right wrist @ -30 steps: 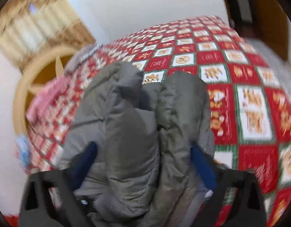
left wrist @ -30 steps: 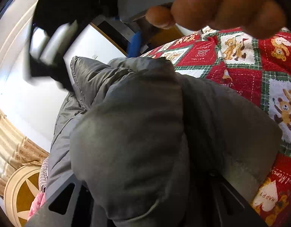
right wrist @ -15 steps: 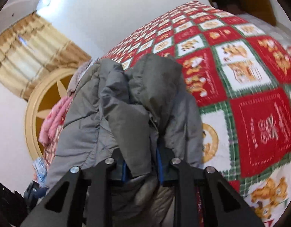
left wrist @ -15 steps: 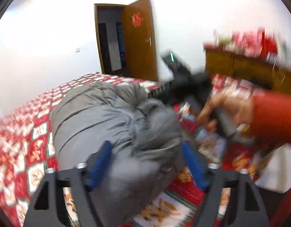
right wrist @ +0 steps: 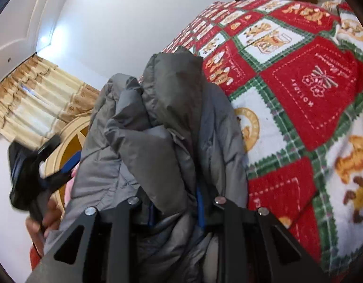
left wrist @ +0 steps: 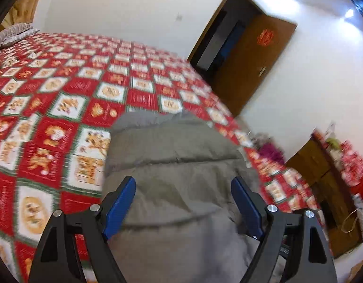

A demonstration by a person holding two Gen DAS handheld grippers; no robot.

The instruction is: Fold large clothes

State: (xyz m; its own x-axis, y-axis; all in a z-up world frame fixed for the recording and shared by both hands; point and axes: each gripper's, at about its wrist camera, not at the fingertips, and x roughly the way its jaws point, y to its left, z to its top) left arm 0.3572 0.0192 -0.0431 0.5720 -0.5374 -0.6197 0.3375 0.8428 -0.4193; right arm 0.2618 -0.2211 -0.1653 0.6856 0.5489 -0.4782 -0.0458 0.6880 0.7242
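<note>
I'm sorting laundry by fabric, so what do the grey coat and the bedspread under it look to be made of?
The puffy grey quilted coat looks like smooth synthetic shell, faintly shiny, with padded stitched channels. The red, white and green teddy-bear patchwork bedspread looks like matte printed cotton-type cloth, though a blend is possible.

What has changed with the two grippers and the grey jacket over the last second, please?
The right gripper, open around a bunched fold a second ago, has shut on the grey jacket and lifted it. The left gripper, which had fabric between its fingers, has let go and now stands open above the jacket, its view swung toward the door. The jacket remains on the red patchwork quilt.
</note>
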